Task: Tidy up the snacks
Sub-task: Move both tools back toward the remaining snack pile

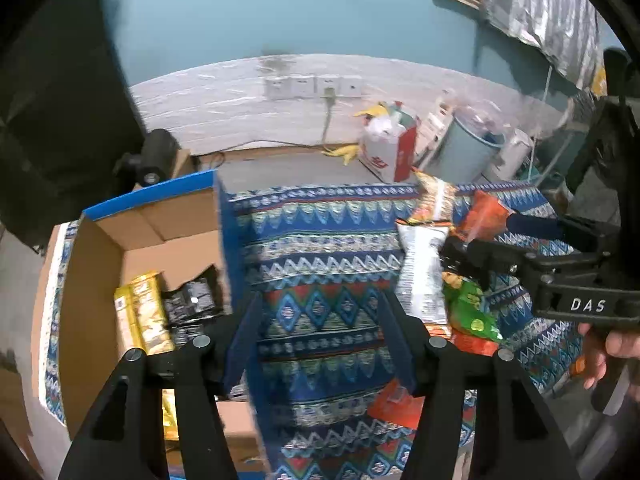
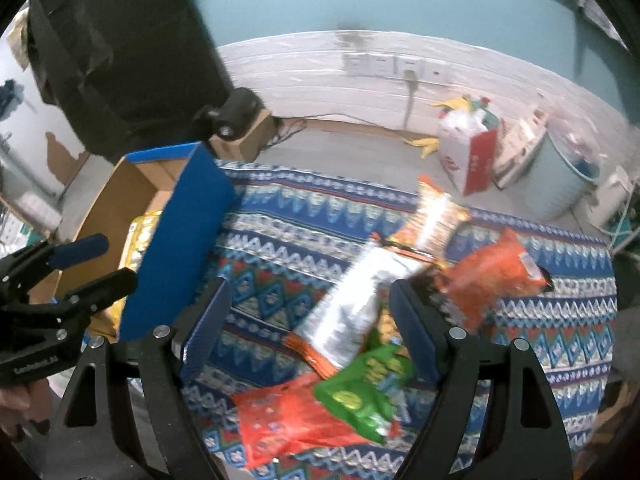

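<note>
Between picks — left gripper (image 1: 320, 332) parted, empty, over the cloth beside the cardboard box (image 1: 100, 264). Right gripper (image 2: 308, 320) parted, empty, above the loose snack packets (image 2: 344, 320). Next, probably: close on the silver packet, carry it boxward.

We see a woven cloth (image 1: 320, 240) with a matt, patterned weave; at nine o'clock a matt cardboard box (image 1: 100, 248); at three o'clock glossy, crinkled foil snack bags (image 2: 344, 312); hard, matt black plastic on the left hand-held gripper (image 1: 320, 336).

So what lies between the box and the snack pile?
Only bare patterned cloth lies between box and snack pile; the right wrist view shows it.
</note>
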### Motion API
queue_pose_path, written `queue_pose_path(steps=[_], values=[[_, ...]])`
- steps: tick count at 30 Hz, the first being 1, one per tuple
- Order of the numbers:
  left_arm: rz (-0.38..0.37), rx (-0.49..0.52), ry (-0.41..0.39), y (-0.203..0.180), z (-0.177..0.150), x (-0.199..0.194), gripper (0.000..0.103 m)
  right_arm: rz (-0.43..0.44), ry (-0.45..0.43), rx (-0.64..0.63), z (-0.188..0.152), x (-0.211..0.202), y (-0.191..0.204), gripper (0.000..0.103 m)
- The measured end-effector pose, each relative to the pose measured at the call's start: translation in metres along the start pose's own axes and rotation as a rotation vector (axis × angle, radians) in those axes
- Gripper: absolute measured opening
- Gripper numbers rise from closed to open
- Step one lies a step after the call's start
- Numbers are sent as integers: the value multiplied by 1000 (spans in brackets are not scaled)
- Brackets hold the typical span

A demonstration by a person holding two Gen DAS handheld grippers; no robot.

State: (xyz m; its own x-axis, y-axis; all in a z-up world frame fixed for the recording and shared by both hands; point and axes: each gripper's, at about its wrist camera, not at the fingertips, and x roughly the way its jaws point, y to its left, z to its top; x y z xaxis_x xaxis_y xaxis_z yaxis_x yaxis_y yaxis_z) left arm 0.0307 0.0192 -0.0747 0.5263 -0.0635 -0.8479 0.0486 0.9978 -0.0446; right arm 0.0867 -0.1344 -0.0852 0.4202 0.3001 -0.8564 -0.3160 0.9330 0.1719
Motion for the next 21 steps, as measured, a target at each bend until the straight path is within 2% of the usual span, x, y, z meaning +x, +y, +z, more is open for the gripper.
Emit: queue_pose_path(steps=[12, 21], values=[[-41, 75, 43, -46, 11, 36, 61, -79, 26, 137, -24, -6, -81, 81], [-78, 64, 70, -54, 26, 66, 61, -104, 45, 239, -25, 7, -122, 81]])
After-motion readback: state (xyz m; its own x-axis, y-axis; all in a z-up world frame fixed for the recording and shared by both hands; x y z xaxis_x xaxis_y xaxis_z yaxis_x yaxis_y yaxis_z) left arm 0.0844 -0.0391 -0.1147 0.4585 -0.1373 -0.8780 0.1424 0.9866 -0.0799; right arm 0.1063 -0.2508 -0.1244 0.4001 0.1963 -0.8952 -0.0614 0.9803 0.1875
